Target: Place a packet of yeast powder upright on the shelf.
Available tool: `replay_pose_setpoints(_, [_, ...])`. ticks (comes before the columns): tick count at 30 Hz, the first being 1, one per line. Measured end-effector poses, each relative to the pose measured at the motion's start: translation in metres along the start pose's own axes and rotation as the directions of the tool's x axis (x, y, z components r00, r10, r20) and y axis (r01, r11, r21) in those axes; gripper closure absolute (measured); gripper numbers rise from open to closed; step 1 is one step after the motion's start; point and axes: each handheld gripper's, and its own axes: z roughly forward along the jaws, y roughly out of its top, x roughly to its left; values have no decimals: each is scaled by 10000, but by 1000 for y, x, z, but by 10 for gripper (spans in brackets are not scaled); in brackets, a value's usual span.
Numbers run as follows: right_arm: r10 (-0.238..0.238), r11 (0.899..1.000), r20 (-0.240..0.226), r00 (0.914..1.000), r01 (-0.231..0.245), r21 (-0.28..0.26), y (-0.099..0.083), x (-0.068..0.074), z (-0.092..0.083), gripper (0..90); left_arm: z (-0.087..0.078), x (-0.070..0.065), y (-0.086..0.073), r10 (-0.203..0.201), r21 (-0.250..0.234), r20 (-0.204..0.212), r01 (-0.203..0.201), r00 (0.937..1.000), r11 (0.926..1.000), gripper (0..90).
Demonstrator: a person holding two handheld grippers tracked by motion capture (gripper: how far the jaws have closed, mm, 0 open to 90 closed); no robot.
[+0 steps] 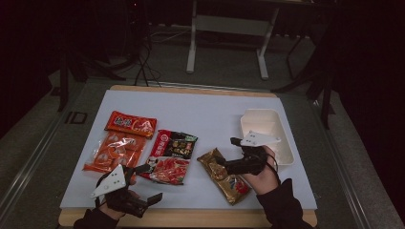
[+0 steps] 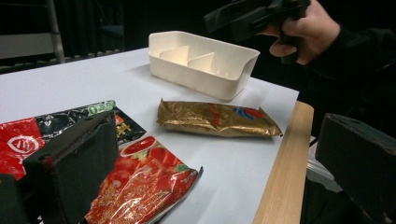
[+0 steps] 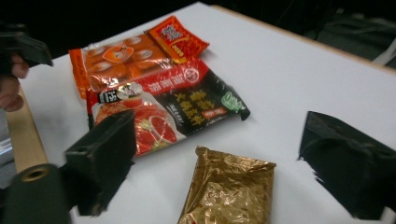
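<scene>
Right hand-held gripper (image 1: pixel 220 161) hovers, jaws spread, over gold packet (image 1: pixel 224 176) near bench (image 1: pixel 200 102) front edge; left hand-held gripper (image 1: pixel 147 183) also released. Slippery foil may skid off under a shallow pinch.

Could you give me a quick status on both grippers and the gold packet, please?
Right hand-held gripper open, hovering over the gold packet. Left hand-held gripper open, holding nothing, near the table's front edge. Gold packet flat on the table, nothing blocking it.
</scene>
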Motion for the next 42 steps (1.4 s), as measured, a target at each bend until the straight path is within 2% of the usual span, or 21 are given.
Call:
replay_pose_setpoints(2, [180, 9992, 63, 9998, -182, 368, 0, -6, 14, 134, 0, 0, 0, -19, 32, -3, 19, 10000, 10000, 0])
replay_pose_setpoints(3, [180, 9992, 63, 9998, -182, 368, 0, -6, 14, 134, 1, 0, 0, 2, 93, -15, -1, 10000, 10000, 0])
replay_pose_setpoints(4, [346, 9970, 242, 9991, -362, 688, -2, -10, 24, 138, 1, 0, -1, -8, 130, -12, 8, 10000, 9999, 0])
replay_pose_setpoints(7, [472, 9945, 341, 9983, -501, 917, -4, -13, 32, 149, 2, 0, -1, 15, 177, 18, -15, 10000, 9998, 0])
replay_pose_setpoints(8, [596, 9918, 465, 9971, -644, 1103, -7, -17, 41, 159, 2, 0, -1, 20, 202, 42, -20, 10000, 9998, 0])
replay_pose_setpoints(11, [739, 9885, 534, 9958, -802, 1285, -10, -21, 48, 188, 3, 0, -2, 41, 259, 67, -42, 10000, 9997, 0])
replay_pose_setpoints(14, [876, 9778, 839, 9926, -1018, 1829, -15, -26, 60, 232, 3, 0, -2, 30, 277, 80, -32, 10000, 9996, 0])
replay_pose_setpoints(18, [939, 9725, 1009, 9904, -1130, 2036, -18, -29, 67, 250, 3, 0, -2, 26, 287, 101, -28, 9999, 9996, 0])
replay_pose_setpoints(21, [994, 9548, 1518, 9834, -1372, 2638, -28, -34, 82, 293, 3, 0, -2, 20, 302, 133, -24, 9999, 9995, 0])
replay_pose_setpoints(22, [994, 9548, 1518, 9834, -1372, 2638, -28, -34, 82, 293, 3, 0, -2, 21, 318, 124, -25, 9999, 9995, 0])
replay_pose_setpoints(23, [1061, 9449, 1548, 9822, -1481, 2918, -31, -35, 87, 314, 3, 0, -2, 24, 333, 115, -28, 9999, 9994, 0])
replay_pose_setpoints(25, [1010, 9423, 1564, 9825, -1449, 3018, -32, -35, 90, 320, 3, 0, -2, 23, 356, 130, -28, 9999, 9994, 0])
replay_pose_setpoints(29, [677, 9259, 1869, 9800, -1315, 3543, -36, -33, 102, 324, 4, 0, -2, 40, 396, 169, -46, 9998, 9992, 0])
replay_pose_setpoints(30, [814, 9161, 1766, 9809, -1434, 3743, -38, -35, 106, 332, 4, 0, -3, 35, 422, 182, -42, 9998, 9991, 0])
replay_pose_setpoints(32, [867, 9130, 1828, 9793, -1516, 3788, -39, -36, 108, 333, 5, 0, -3, 57, 500, 193, -66, 9998, 9987, 0])
replay_pose_setpoints(33, [870, 9044, 1858, 9787, -1558, 3972, -41, -38, 110, 332, 5, 0, -3, 56, 509, 205, -67, 9998, 9987, 0])
replay_pose_setpoints(36, [857, 9007, 1840, 9792, -1551, 4058, -42, -37, 112, 356, 6, -1, -3, 45, 535, 242, -58, 9997, 9985, 0])
replay_pose_setpoints(37, [852, 8964, 1751, 9809, -1522, 4162, -43, -37, 114, 365, 6, -1, -3, 48, 550, 243, -61, 9997, 9985, 0])
replay_pose_setpoints(38, [496, 8980, 1617, 9856, -1149, 4248, -43, -34, 114, 436, 6, -1, -3, 63, 568, 243, -77, 9997, 9984, 0])
replay_pose_setpoints(40, [425, 8965, 1536, 9872, -1055, 4303, -42, -33, 114, 456, 6, -1, -3, 69, 569, 245, -83, 9997, 9983, 0])
replay_pose_setpoints(42, [244, 8907, 1531, 9879, -911, 4453, -41, -30, 115, 485, 6, -1, -3, 71, 577, 231, -84, 9997, 9983, 0])
